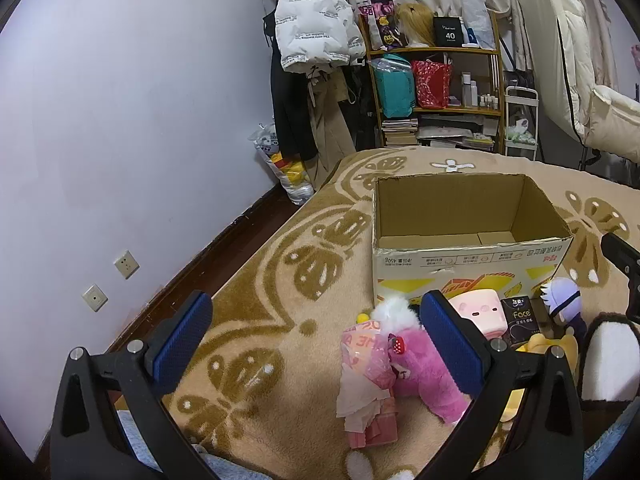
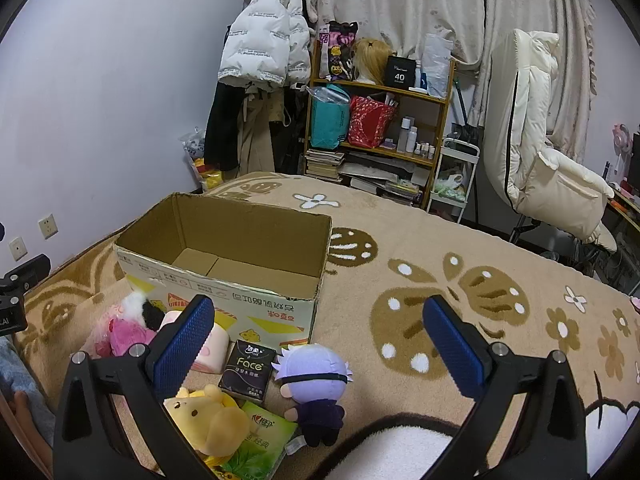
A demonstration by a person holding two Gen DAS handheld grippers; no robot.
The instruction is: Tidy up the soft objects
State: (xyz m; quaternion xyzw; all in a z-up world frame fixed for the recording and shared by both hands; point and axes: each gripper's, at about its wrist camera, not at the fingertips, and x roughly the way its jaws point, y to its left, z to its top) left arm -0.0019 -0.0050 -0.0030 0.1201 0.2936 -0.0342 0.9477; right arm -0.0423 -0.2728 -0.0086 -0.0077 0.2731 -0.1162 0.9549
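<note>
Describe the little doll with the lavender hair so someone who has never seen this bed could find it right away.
Start at the open brown cardboard box on the beige patterned blanket. Just in front of its near right corner, beside the small black tissue pack, sits the lavender-haired plush doll. Unlike its neighbours, it wears a black blindfold and dark clothes.

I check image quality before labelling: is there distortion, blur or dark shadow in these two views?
Left wrist view: strong fisheye bending, black corners; the cardboard box is sharp, and the left gripper shades the blanket beneath. Right wrist view: same curved edges, even indoor light, readable print on the black tissue pack, no glare.
</note>
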